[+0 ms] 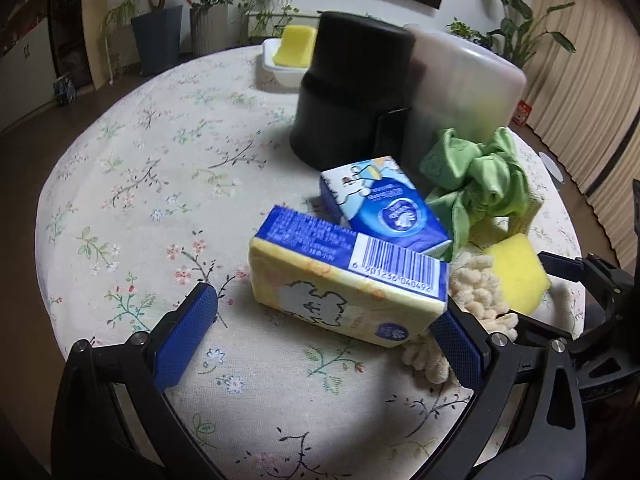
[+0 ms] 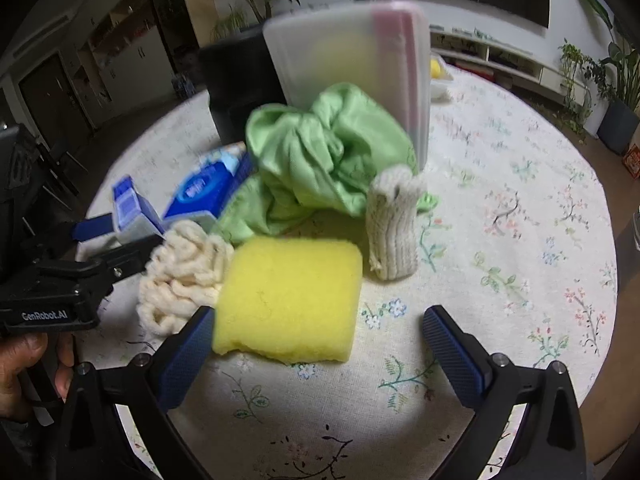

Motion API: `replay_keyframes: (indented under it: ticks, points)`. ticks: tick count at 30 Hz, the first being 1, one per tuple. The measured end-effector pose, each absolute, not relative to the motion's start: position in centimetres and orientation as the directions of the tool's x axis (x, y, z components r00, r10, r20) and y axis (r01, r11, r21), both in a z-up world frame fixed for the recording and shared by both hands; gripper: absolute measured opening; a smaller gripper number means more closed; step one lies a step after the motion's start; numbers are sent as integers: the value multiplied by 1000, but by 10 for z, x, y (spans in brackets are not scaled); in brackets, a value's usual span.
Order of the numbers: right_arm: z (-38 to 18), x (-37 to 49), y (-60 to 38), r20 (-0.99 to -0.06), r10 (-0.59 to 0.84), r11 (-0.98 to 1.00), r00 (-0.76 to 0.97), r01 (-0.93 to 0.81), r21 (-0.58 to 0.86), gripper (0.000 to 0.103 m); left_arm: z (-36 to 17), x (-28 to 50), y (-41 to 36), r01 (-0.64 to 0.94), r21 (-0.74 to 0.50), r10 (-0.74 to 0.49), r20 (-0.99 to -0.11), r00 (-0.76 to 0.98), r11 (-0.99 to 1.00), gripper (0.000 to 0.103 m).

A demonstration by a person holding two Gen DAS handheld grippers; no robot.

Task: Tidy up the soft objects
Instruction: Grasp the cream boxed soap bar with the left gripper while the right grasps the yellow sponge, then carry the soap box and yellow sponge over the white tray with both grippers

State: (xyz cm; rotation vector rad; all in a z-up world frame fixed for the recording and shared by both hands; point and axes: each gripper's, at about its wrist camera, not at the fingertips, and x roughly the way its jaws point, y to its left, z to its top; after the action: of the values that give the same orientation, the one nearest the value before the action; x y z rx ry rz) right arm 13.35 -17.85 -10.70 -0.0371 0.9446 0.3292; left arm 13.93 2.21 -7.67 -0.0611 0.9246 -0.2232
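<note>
My left gripper [image 1: 326,326] is open around a yellow tissue pack [image 1: 344,286] with a blue barcode side; its right pad touches the pack's corner. A blue tissue pack [image 1: 384,206] lies behind it. A green cloth [image 1: 476,180] and a cream chenille cloth [image 1: 476,292] lie to the right, with a yellow sponge [image 1: 516,272]. My right gripper [image 2: 320,340] is open around that yellow sponge [image 2: 288,296]. The cream cloth [image 2: 184,276], green cloth [image 2: 320,156], a rolled white knit cloth [image 2: 394,220] and the blue pack [image 2: 208,192] lie behind it.
A black cylindrical bin [image 1: 352,88] and a translucent white bin [image 1: 464,84] stand at the back of the round floral table [image 1: 140,184]. A white dish [image 1: 280,66] holding another yellow sponge [image 1: 294,46] sits behind them. The left gripper's body [image 2: 68,276] shows at the left.
</note>
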Motion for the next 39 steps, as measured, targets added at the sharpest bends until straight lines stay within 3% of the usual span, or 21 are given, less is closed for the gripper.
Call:
replay_keyframes:
  ticks: [2, 5, 9, 10, 39]
  points:
    - [-108, 135, -177, -802, 256, 950, 540, -293, 106, 103, -77, 140, 27, 150, -158, -217, -782, 585, 976, 102]
    - [-107, 136, -179, -792, 272, 948, 547, -295, 121, 97, -77, 140, 30, 149, -173, -227, -772, 593, 974, 79]
    - [-102, 132, -178, -779, 318, 931, 540, -332, 151, 67, -76, 138, 31, 151, -170, -227, -763, 605, 974, 76]
    - [-101, 131, -179, -779, 319, 931, 539, -330, 153, 65, -76, 138, 31, 154, -171, -230, -760, 607, 973, 75]
    - [-12, 94, -234, -705, 341, 932, 622, -325, 163, 60, 18, 97, 32, 201, -154, -250, -695, 674, 967, 75]
